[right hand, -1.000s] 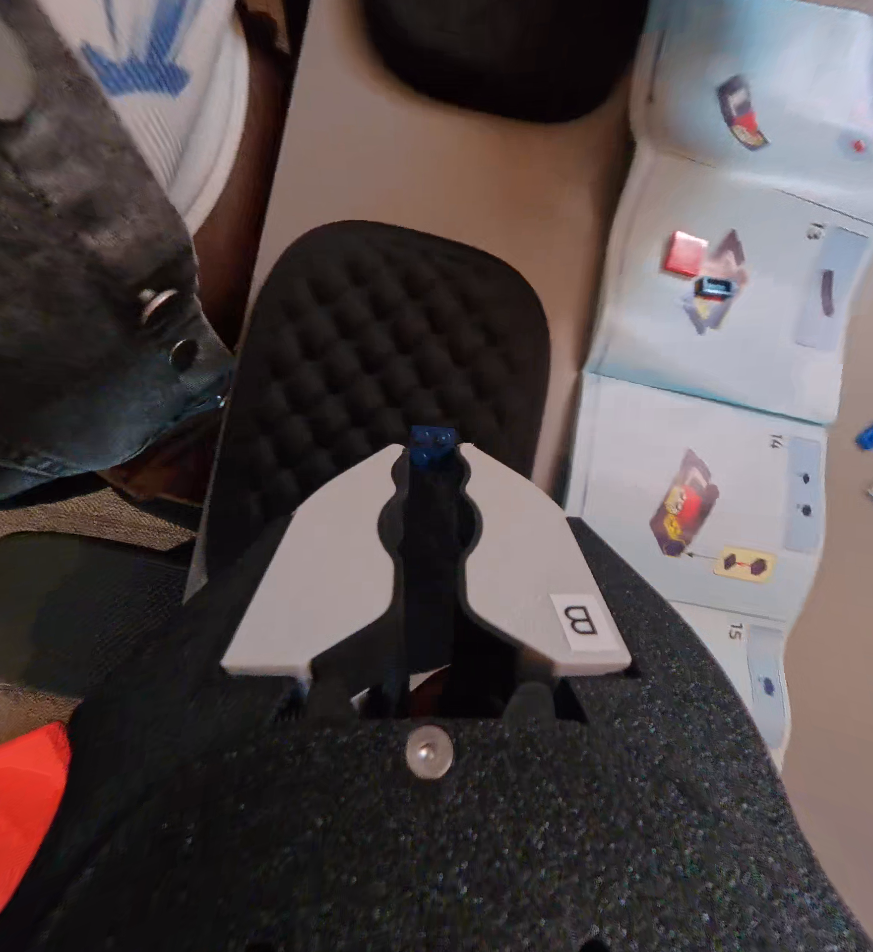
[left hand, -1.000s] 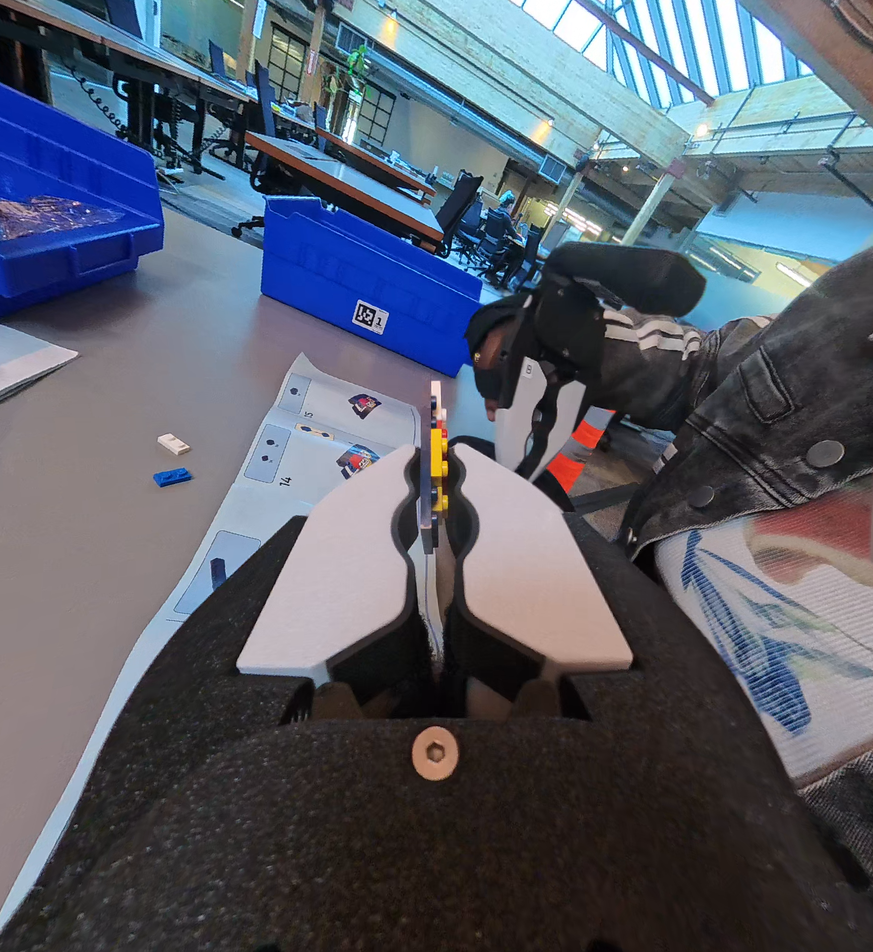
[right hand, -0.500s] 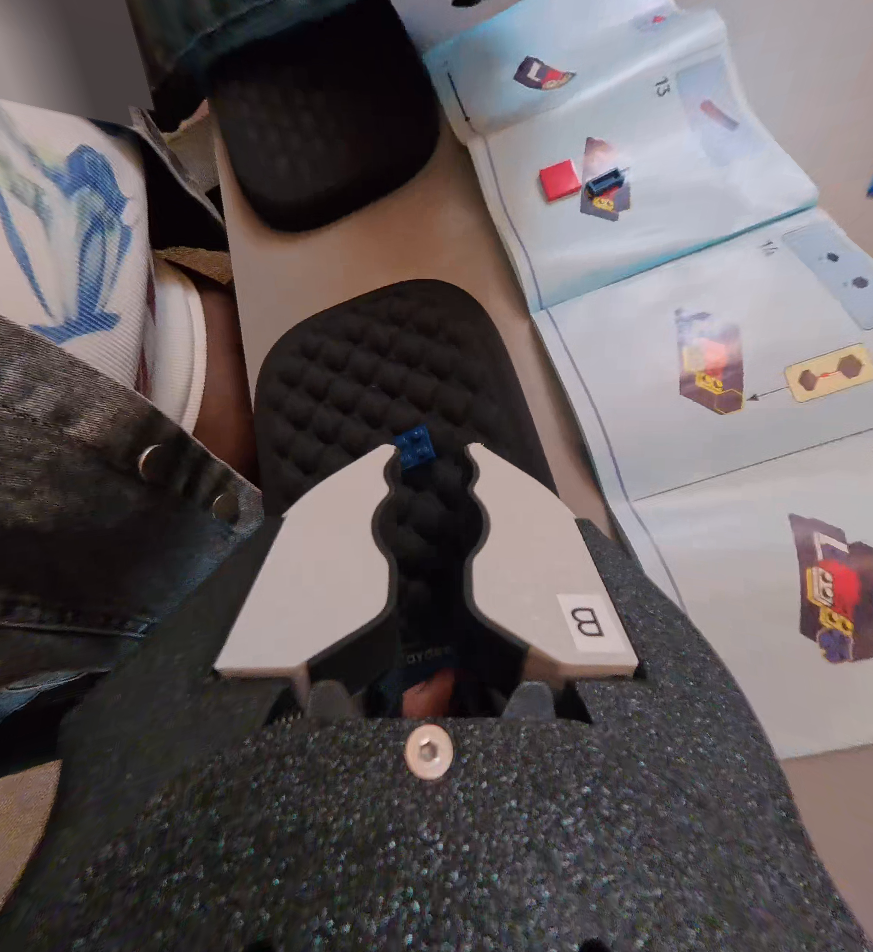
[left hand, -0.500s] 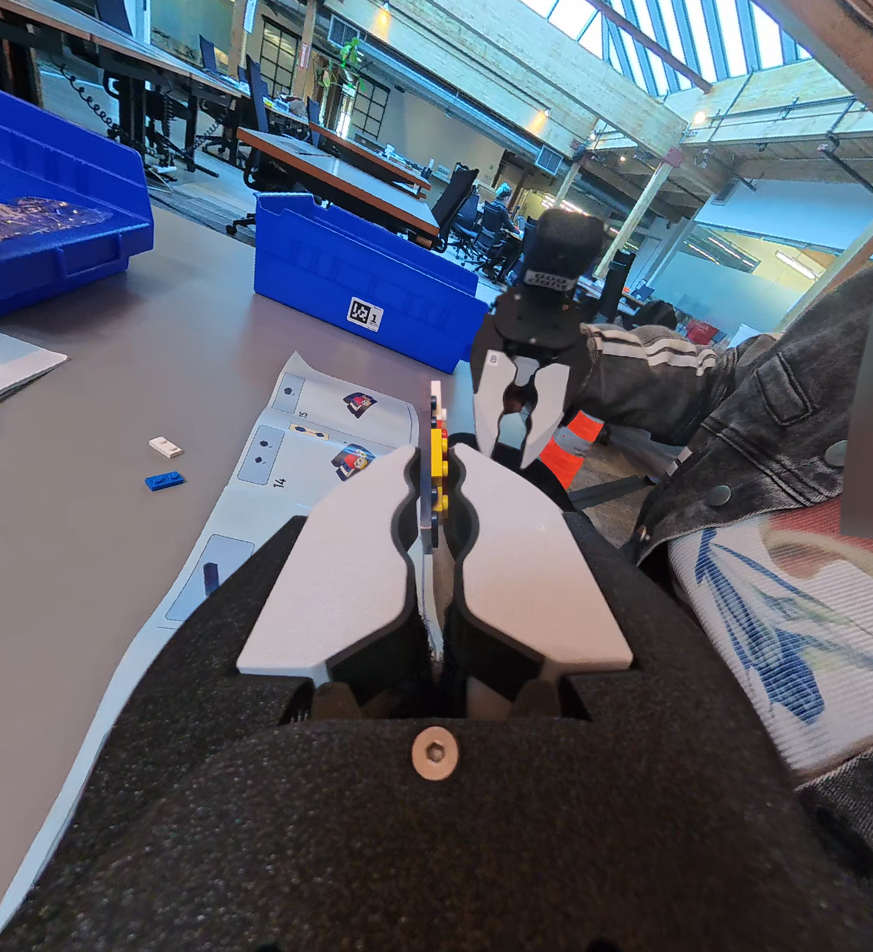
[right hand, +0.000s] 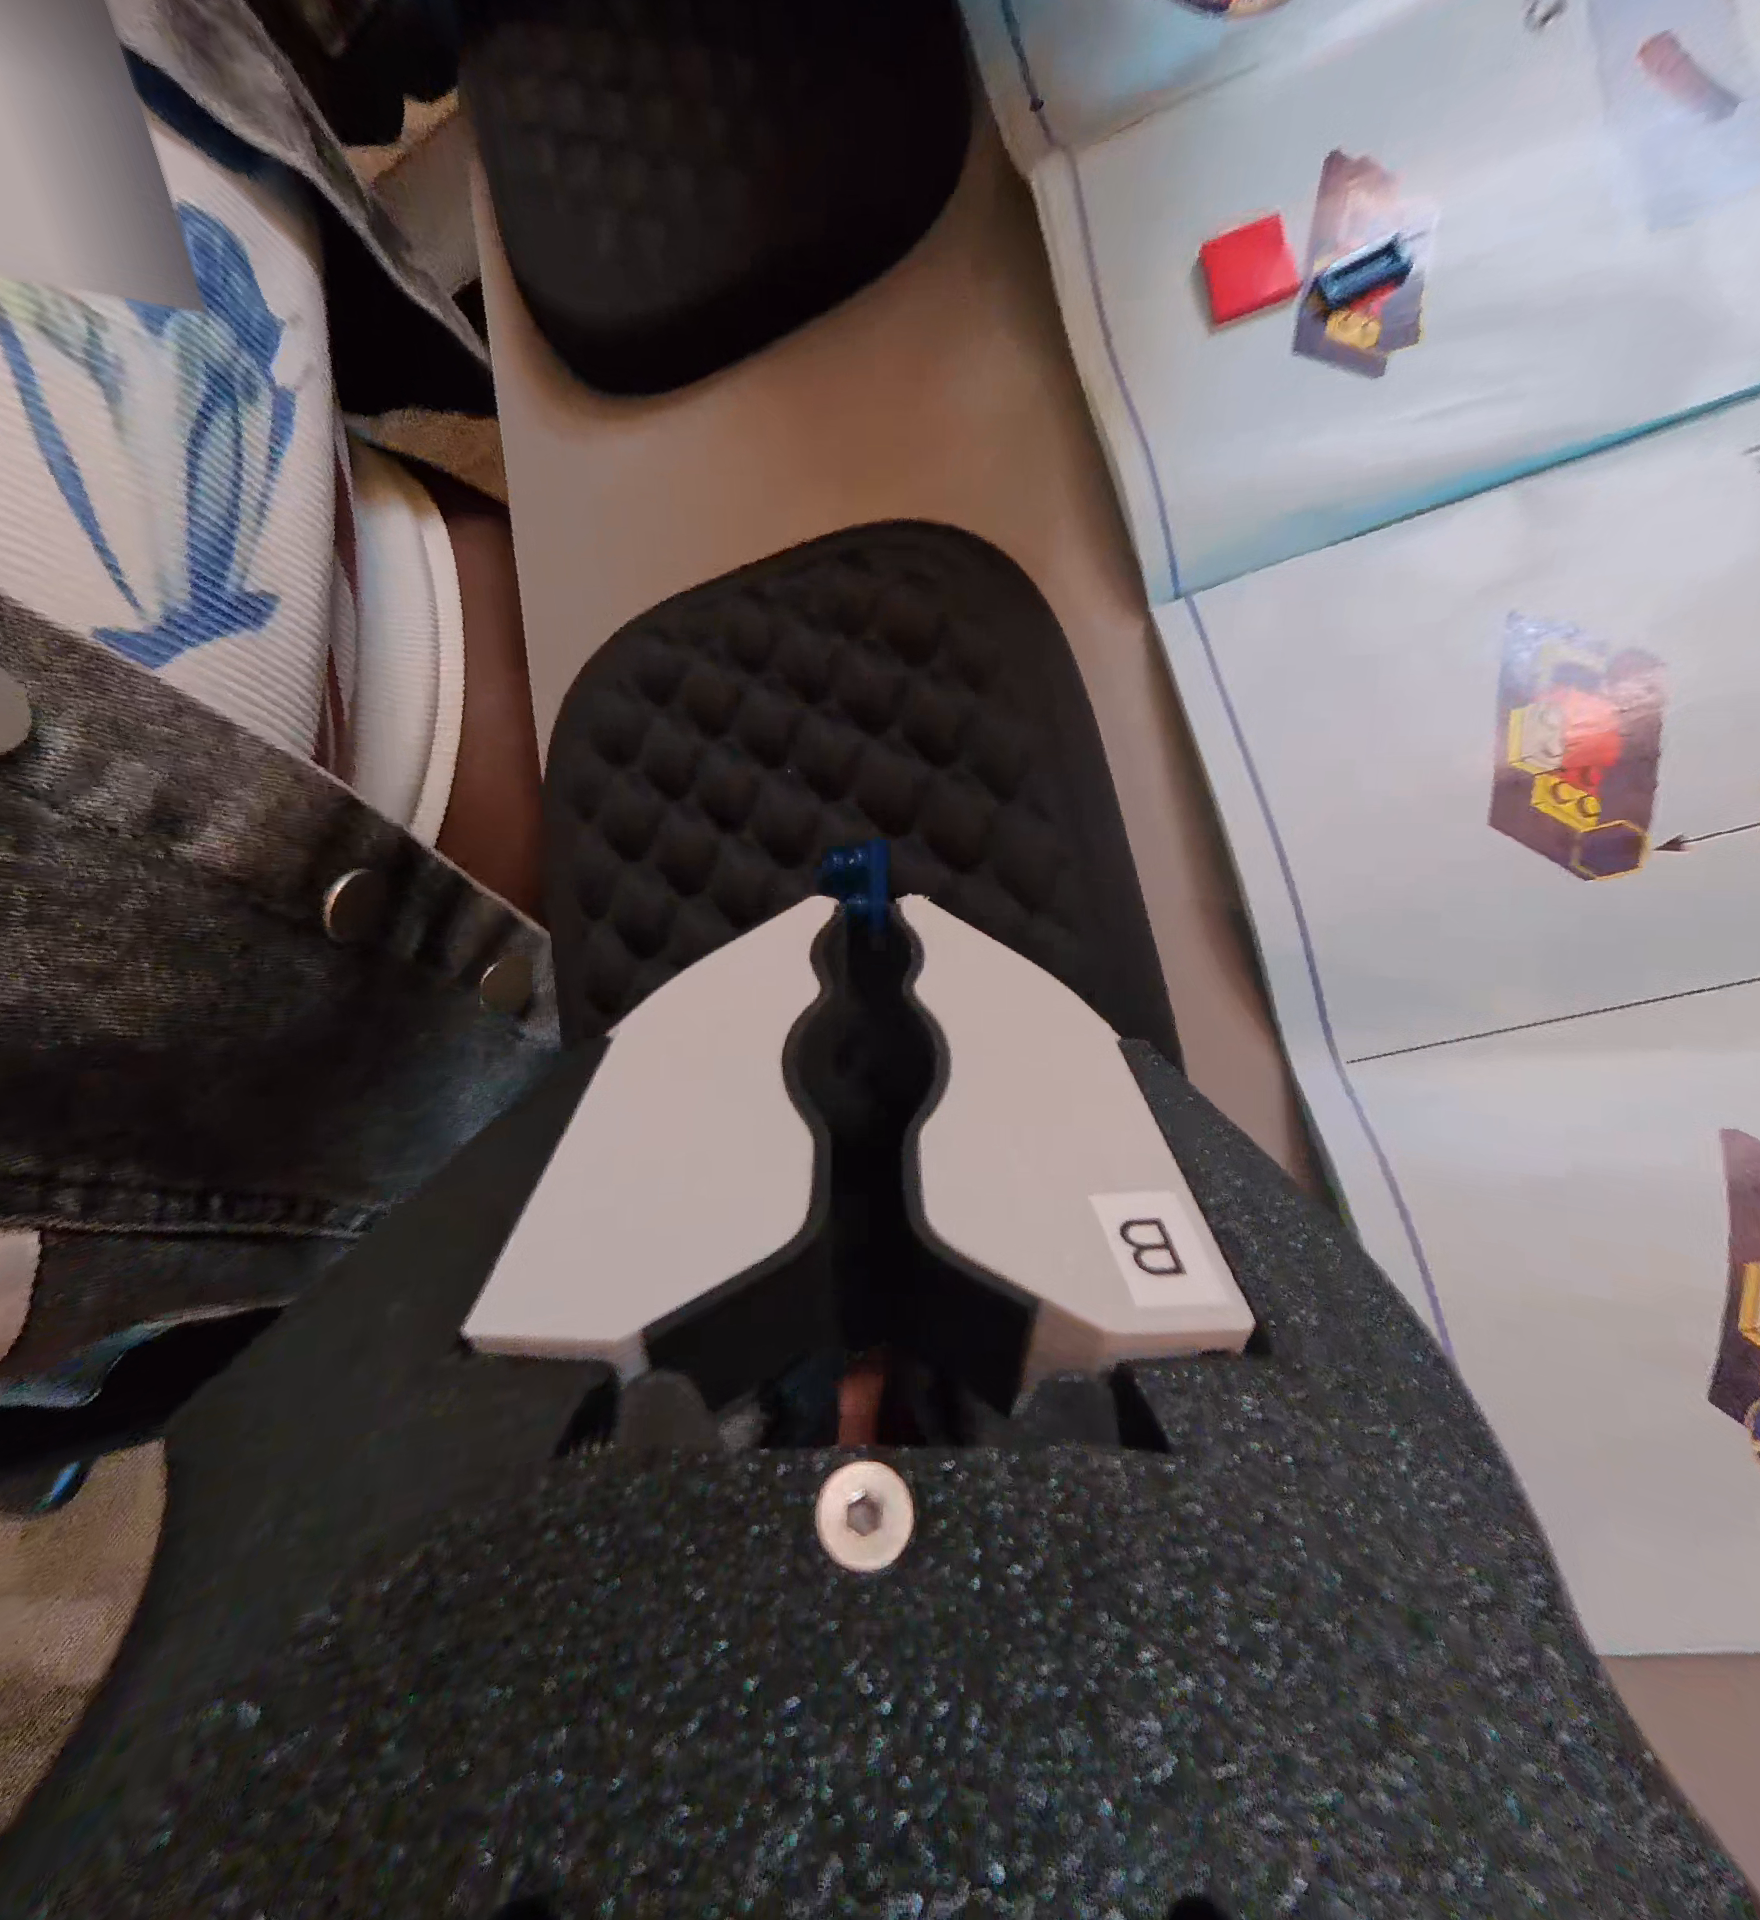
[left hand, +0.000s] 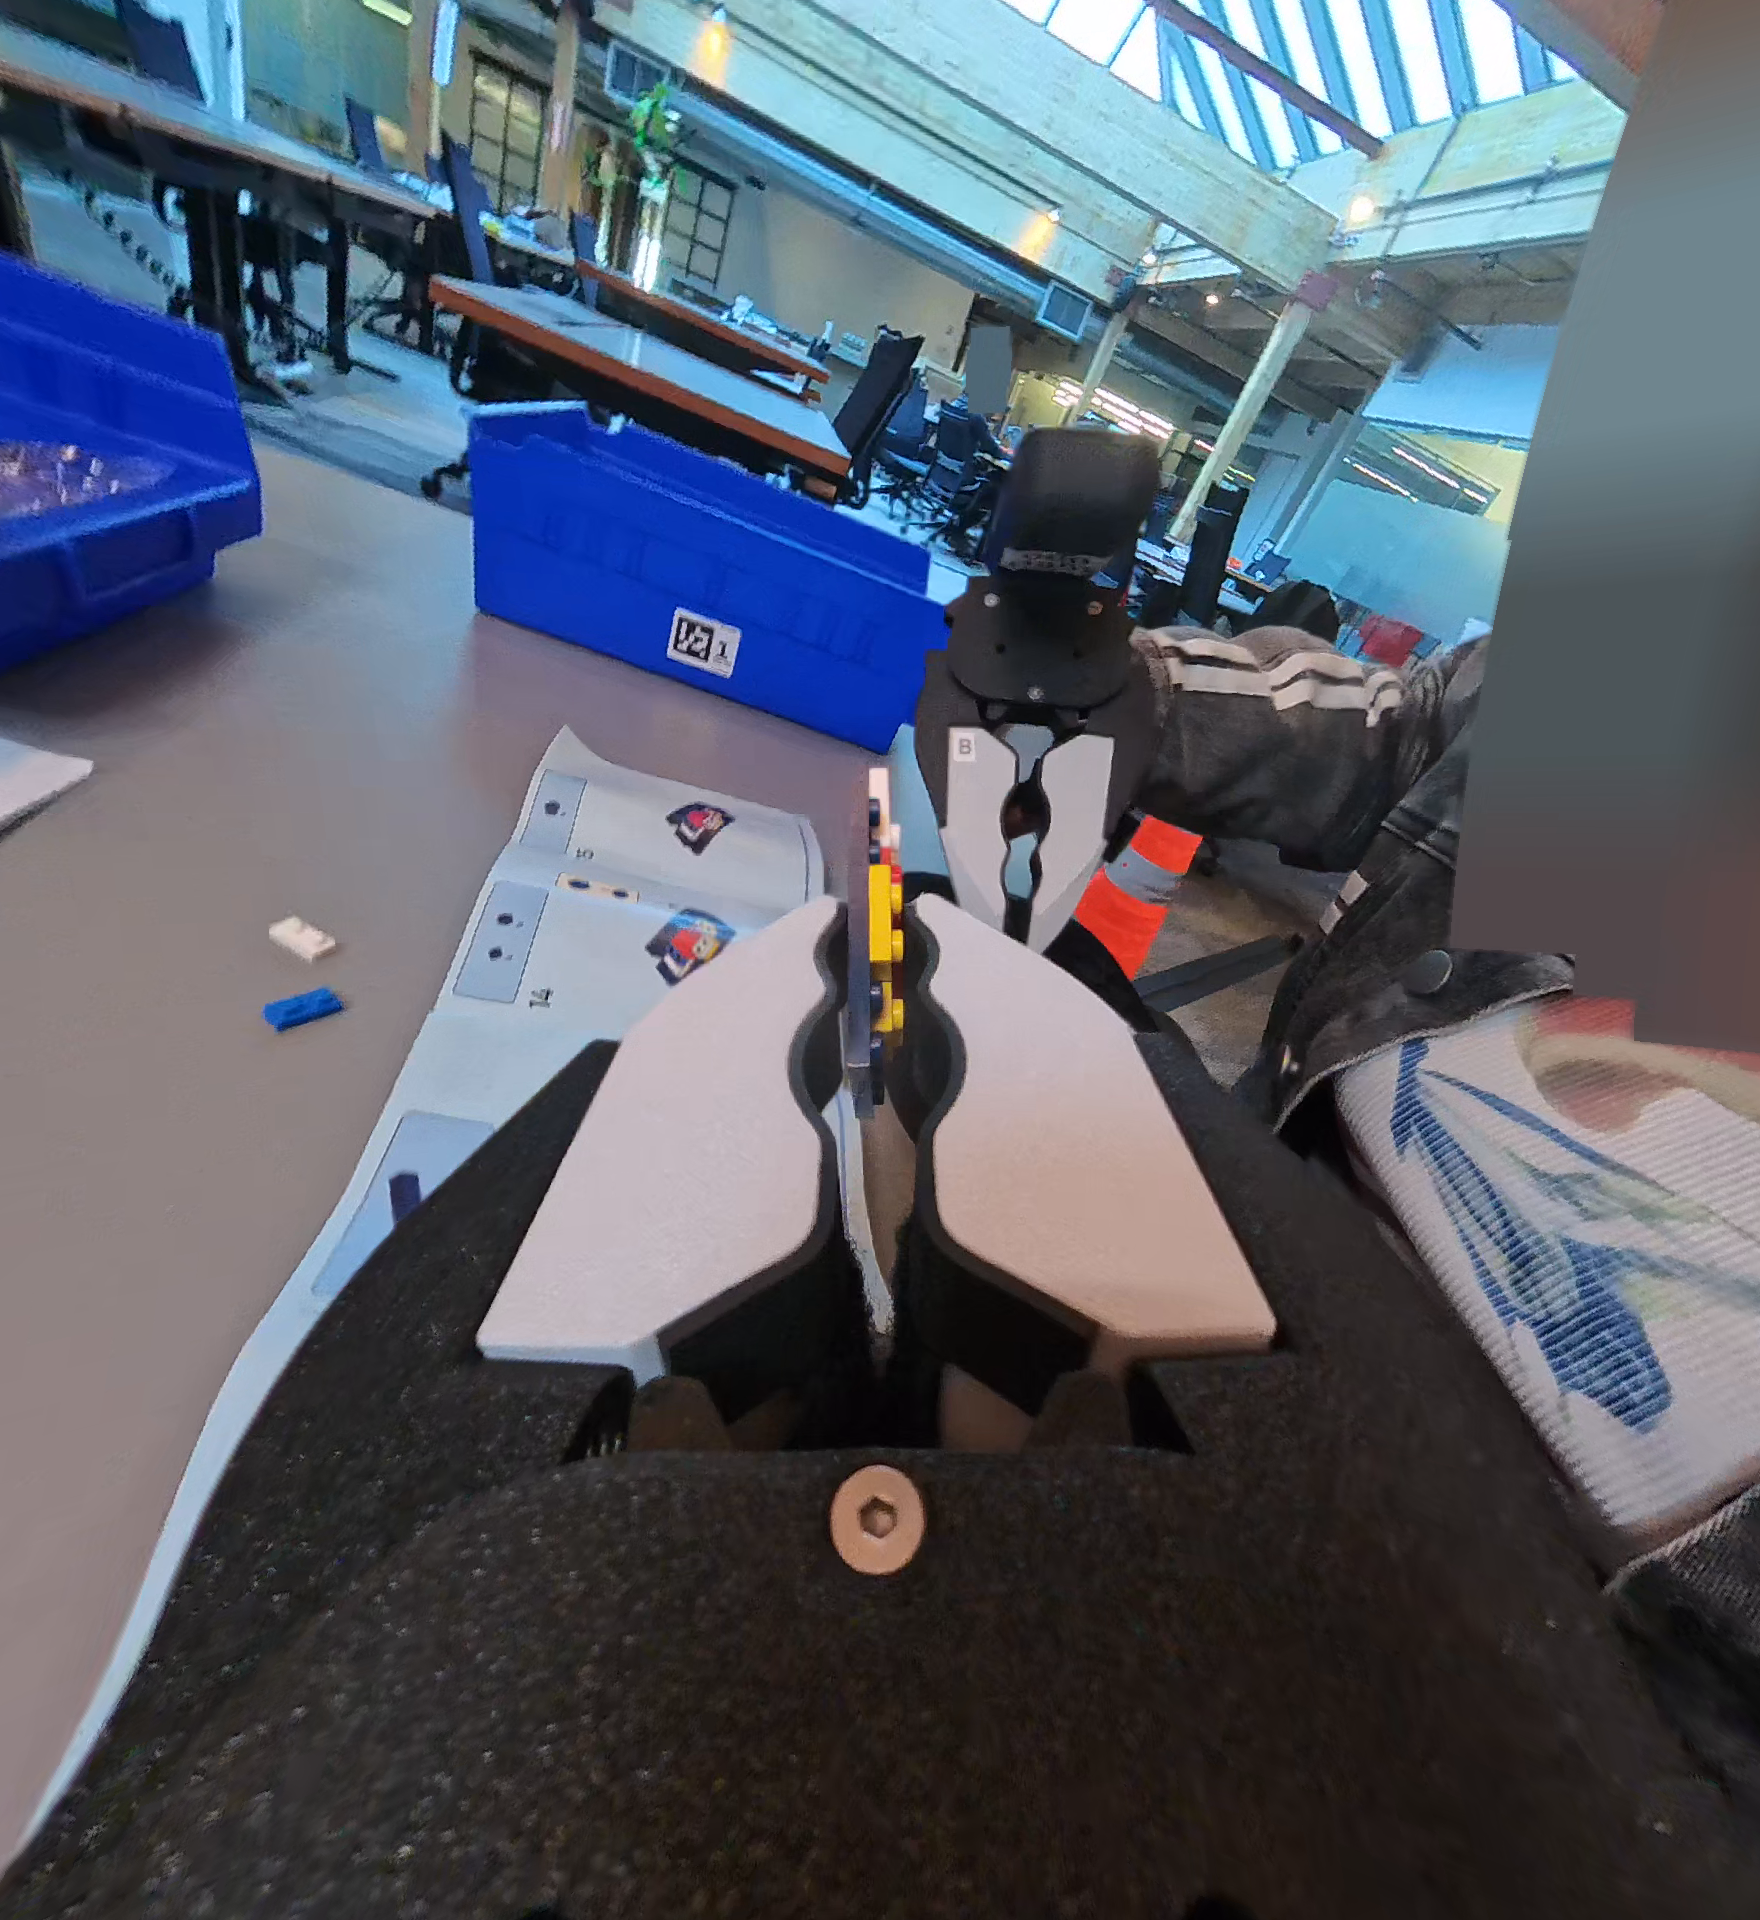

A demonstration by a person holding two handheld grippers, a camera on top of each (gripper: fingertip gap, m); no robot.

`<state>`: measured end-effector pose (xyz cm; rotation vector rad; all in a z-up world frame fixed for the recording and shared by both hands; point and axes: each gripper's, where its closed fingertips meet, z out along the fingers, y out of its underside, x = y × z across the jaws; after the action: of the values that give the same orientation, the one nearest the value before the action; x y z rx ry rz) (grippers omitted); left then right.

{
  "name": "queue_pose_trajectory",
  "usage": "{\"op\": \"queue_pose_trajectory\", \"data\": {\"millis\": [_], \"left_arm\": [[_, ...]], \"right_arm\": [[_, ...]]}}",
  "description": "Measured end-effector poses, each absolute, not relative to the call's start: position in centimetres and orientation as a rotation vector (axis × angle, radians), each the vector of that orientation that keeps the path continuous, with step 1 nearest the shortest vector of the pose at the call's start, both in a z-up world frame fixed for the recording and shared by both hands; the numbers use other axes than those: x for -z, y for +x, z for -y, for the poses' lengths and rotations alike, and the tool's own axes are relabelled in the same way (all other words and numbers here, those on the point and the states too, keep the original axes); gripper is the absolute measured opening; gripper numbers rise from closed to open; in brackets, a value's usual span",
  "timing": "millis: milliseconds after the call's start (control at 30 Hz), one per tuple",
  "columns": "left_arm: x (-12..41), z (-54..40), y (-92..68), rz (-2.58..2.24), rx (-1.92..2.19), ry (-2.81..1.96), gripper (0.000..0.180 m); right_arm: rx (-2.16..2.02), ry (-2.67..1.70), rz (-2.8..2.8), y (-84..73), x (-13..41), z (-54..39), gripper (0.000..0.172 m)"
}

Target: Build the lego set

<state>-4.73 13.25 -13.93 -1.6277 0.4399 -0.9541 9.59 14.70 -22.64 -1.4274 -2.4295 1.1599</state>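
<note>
My left gripper [left hand: 874,912] is shut on a small brick assembly [left hand: 884,831]: a dark plate held on edge, with yellow, red and white bricks on its right face. It sticks up past the fingertips. My right gripper [left hand: 1021,930] hangs tips-down just behind and to the right of that assembly. In the right wrist view, my right gripper [right hand: 865,906] is shut on a small blue plate [right hand: 858,868]. The plate is gripped on edge at the very tips, above a black quilted pad [right hand: 824,727].
An open instruction booklet [left hand: 627,883] lies on the grey table [left hand: 180,831], with a red tile [right hand: 1250,268] and a dark piece [right hand: 1359,275] on it. Loose white [left hand: 301,937] and blue [left hand: 302,1008] plates lie to its left. Two blue bins [left hand: 689,582] [left hand: 55,499] stand behind. A person's denim jacket [left hand: 1395,935] is on the right.
My right gripper opened wider, the blue plate turned at its tips, and the pads closed on it again, now edge-on. It also swung upright, nearer the left gripper's assembly. The left grasp is unchanged.
</note>
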Motion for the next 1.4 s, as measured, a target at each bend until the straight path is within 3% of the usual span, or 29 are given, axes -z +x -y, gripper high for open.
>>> {"op": "queue_pose_trajectory", "data": {"millis": [200,433,667,1000,1400], "left_arm": [[12.2,-12.4,-3.9,-0.716,0.571,-1.456,0.008],[10.5,-11.5,-4.1,-0.902,0.049,-1.224,0.008],[8.9,-10.8,-3.4,-0.987,-0.243,-1.083,0.007],[6.7,-8.8,-1.3,-1.026,-0.238,-0.946,0.008],[6.8,-8.9,-1.4,-0.974,-0.070,-0.990,0.007]], "right_arm": [[-1.096,-1.199,2.160,5.8,18.8,-16.4,0.007],[-0.798,-0.483,1.827,-0.8,10.3,-15.3,0.007],[-0.611,0.046,1.673,-1.6,6.6,-10.8,0.007],[-0.640,0.253,1.570,-0.3,4.2,-7.8,0.006],[-0.718,0.132,1.645,-0.8,5.0,-8.4,0.006]]}}
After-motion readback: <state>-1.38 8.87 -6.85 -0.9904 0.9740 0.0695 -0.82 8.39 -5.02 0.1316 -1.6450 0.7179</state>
